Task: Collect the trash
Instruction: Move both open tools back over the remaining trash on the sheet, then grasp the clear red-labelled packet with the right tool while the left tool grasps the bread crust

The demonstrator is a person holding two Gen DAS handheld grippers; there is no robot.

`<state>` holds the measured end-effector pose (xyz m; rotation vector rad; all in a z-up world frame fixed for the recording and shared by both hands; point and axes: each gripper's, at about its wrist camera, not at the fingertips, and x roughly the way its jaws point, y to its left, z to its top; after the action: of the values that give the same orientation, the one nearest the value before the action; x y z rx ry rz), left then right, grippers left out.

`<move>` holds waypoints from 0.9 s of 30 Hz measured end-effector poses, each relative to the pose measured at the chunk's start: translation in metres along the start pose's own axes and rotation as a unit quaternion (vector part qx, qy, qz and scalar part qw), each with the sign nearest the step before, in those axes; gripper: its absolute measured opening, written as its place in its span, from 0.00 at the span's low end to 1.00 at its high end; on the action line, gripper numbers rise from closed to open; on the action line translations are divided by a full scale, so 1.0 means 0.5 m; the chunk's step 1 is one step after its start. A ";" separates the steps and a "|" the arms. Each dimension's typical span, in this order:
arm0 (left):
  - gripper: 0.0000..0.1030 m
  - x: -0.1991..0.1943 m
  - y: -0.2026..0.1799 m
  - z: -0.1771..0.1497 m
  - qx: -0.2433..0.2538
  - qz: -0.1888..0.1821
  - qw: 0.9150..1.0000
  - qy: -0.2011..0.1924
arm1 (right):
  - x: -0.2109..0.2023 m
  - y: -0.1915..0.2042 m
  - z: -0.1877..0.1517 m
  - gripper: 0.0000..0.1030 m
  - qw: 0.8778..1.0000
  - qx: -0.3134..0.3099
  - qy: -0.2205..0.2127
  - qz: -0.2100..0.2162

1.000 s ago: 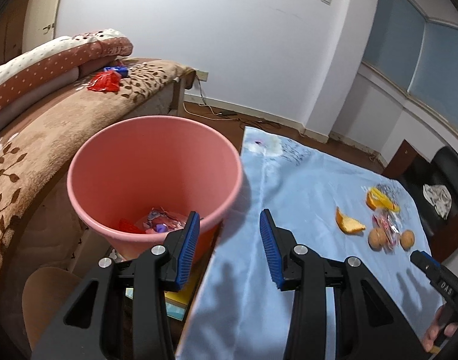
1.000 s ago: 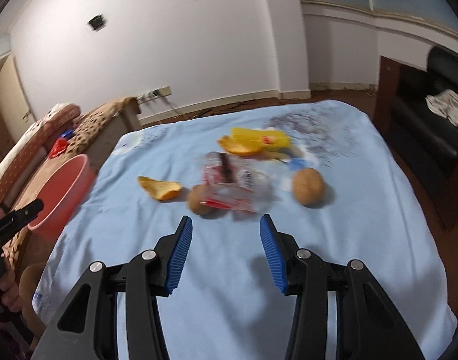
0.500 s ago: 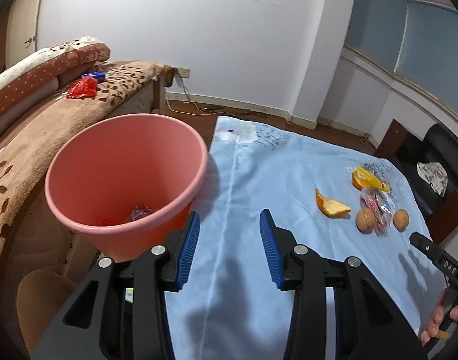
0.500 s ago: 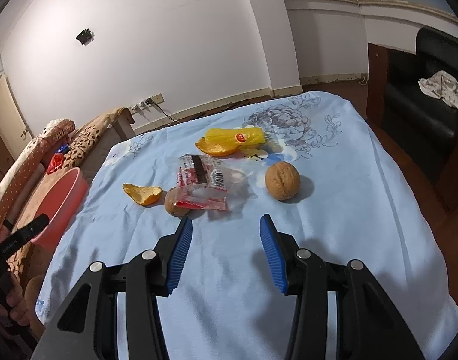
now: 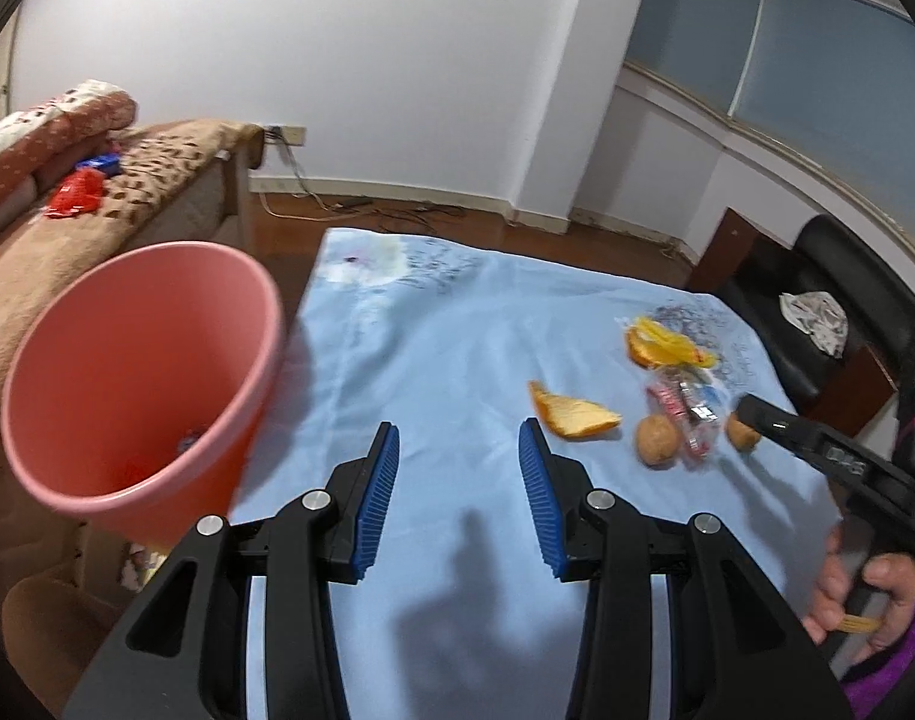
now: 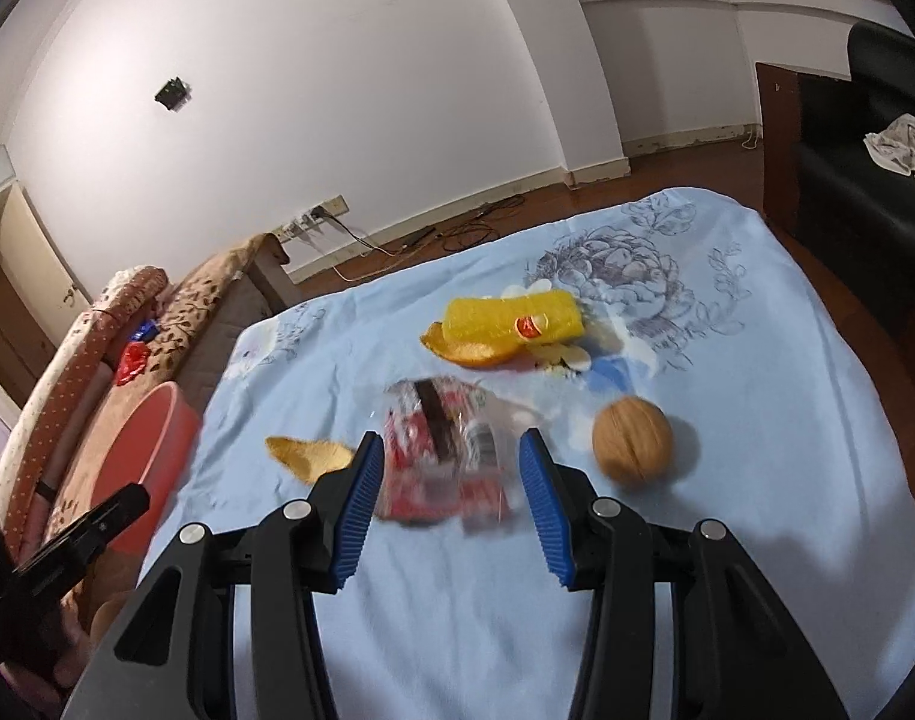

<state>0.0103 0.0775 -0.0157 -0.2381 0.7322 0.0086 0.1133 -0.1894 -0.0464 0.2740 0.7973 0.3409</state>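
A pink bin (image 5: 139, 372) stands off the left edge of the blue-clothed table (image 5: 433, 360), with scraps at its bottom. My left gripper (image 5: 457, 498) is open and empty over the cloth, right of the bin. My right gripper (image 6: 448, 498) is open, and a red-and-clear wrapper (image 6: 439, 450) lies on the cloth between its blue fingers (image 6: 355, 504); the pads stand off it. Beside the wrapper are an orange peel (image 6: 310, 456) on the left and a walnut (image 6: 632, 447) on the right. A yellow packet (image 6: 511, 318) rests on another peel (image 6: 469, 354) further back.
A brown-covered sofa (image 5: 49, 252) with a red packet (image 5: 76, 195) runs behind the bin. A black chair (image 5: 829, 276) holding a crumpled cloth (image 5: 817, 312) stands past the table's right edge. A hand (image 5: 865, 594) grips the right tool. Cables lie along the far wall.
My left gripper swung right, from over the bin to over the cloth. My right gripper moved forward, so the wrapper now sits between its fingers. Both stayed open.
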 end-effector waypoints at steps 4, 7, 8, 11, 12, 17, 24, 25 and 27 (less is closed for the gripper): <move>0.41 0.027 -0.028 0.016 0.024 -0.014 1.000 0.008 | 0.047 -0.008 0.010 0.45 1.000 0.016 0.026 -0.007; 0.41 0.067 -0.056 0.026 0.047 -0.021 0.998 0.023 | 0.072 -0.019 0.008 0.45 0.999 0.026 0.042 -0.016; 0.41 0.078 -0.059 0.028 0.049 -0.023 0.998 0.028 | 0.080 -0.023 0.007 0.45 0.998 0.030 0.048 -0.017; 0.41 0.124 -0.064 0.031 0.042 -0.025 0.997 0.056 | 0.090 -0.036 0.002 0.45 0.997 0.037 0.057 -0.019; 0.41 0.135 -0.064 0.032 0.037 -0.026 0.997 0.064 | 0.091 -0.039 0.001 0.45 0.997 0.038 0.058 -0.018; 0.41 0.185 -0.059 0.032 0.014 -0.029 0.996 0.088 | 0.095 -0.045 -0.005 0.39 0.997 0.037 0.061 -0.013; 0.24 0.222 -0.063 0.027 0.009 -0.021 0.995 0.096 | 0.087 -0.022 -0.016 0.17 0.999 -0.002 0.043 -0.009; 0.18 0.224 -0.063 0.027 0.006 -0.023 0.995 0.097 | 0.086 -0.019 -0.016 0.16 0.999 -0.005 0.042 -0.010; 0.12 0.225 -0.062 0.029 0.004 -0.025 0.995 0.097 | 0.085 -0.019 -0.016 0.15 0.999 -0.006 0.040 -0.008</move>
<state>0.1063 0.0421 -0.0734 -0.2508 0.9184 -0.0657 0.1366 -0.1800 -0.0828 0.2436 0.8754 0.3437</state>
